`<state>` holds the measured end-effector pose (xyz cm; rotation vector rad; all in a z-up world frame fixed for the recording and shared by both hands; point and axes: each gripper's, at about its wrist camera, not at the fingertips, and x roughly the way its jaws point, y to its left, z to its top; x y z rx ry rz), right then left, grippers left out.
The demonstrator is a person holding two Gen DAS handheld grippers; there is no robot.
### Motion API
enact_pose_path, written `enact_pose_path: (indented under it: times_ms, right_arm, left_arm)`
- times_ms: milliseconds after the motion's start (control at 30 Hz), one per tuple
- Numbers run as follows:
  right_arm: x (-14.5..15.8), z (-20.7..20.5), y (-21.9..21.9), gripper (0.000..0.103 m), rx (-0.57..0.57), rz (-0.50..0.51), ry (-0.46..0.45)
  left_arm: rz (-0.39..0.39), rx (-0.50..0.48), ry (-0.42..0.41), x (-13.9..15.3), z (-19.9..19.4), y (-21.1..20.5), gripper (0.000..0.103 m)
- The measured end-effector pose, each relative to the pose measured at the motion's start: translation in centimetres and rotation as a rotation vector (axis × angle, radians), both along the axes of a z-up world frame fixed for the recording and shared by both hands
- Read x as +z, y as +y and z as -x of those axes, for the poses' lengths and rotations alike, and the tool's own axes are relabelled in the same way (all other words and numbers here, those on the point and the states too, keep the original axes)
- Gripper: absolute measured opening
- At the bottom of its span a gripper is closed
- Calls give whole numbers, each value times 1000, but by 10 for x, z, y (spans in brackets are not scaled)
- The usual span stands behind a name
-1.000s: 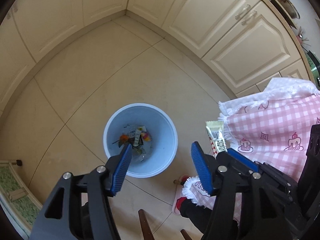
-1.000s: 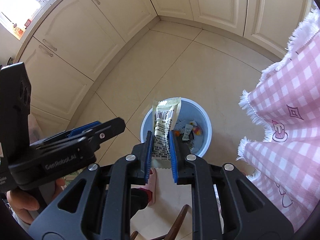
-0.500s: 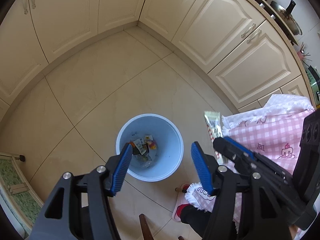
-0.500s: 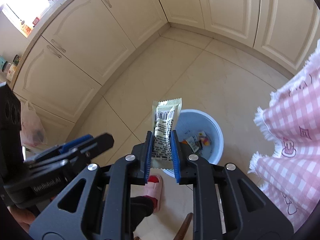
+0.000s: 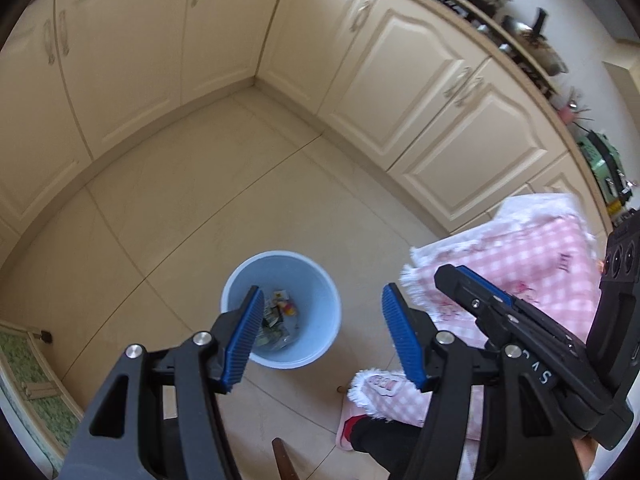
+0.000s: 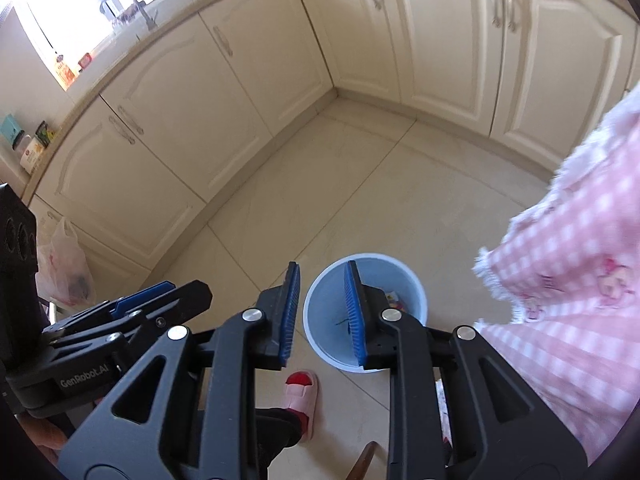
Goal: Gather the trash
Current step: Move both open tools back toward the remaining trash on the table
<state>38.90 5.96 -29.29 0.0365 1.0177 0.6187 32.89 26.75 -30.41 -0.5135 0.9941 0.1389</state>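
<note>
A light blue trash bin (image 5: 282, 308) stands on the tiled floor with several wrappers (image 5: 276, 316) at its bottom; it also shows in the right wrist view (image 6: 364, 312). My left gripper (image 5: 322, 338) is open and empty, high above the bin. My right gripper (image 6: 320, 312) is open and empty, also above the bin, with its right finger across the bin's opening. The right gripper's body shows in the left wrist view (image 5: 520, 320). The left gripper's body shows in the right wrist view (image 6: 120, 312).
Cream kitchen cabinets (image 5: 400, 80) wrap the corner behind the bin. A pink checked tablecloth (image 6: 580, 280) hangs at the right. The person's pink slipper (image 6: 304, 396) is near the bin. A plastic bag (image 6: 64, 268) sits at the left. A chair top (image 5: 282, 460) pokes up below.
My right gripper has opened and the beige snack wrapper it held is gone from its fingers. Both grippers have risen, so the bin looks smaller and farther.
</note>
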Motion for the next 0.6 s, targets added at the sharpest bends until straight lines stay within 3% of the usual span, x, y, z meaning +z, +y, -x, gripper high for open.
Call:
enact_pose_path:
  times_ms: [233, 333, 433, 600]
  right_arm:
    - [71, 37, -68, 24, -90, -40, -153]
    - [102, 53, -114, 30, -164, -67, -222]
    - [123, 67, -168, 43, -257, -81, -285]
    - [144, 85, -257, 43, -432, -91, -353]
  left_arm:
    - [-33, -87, -123, 61, 16, -53, 60]
    - [-55, -155, -176, 87, 20, -90, 60]
    - [-75, -247, -221, 109, 19, -137, 60]
    - [-104, -456, -264, 134, 5, -231, 60]
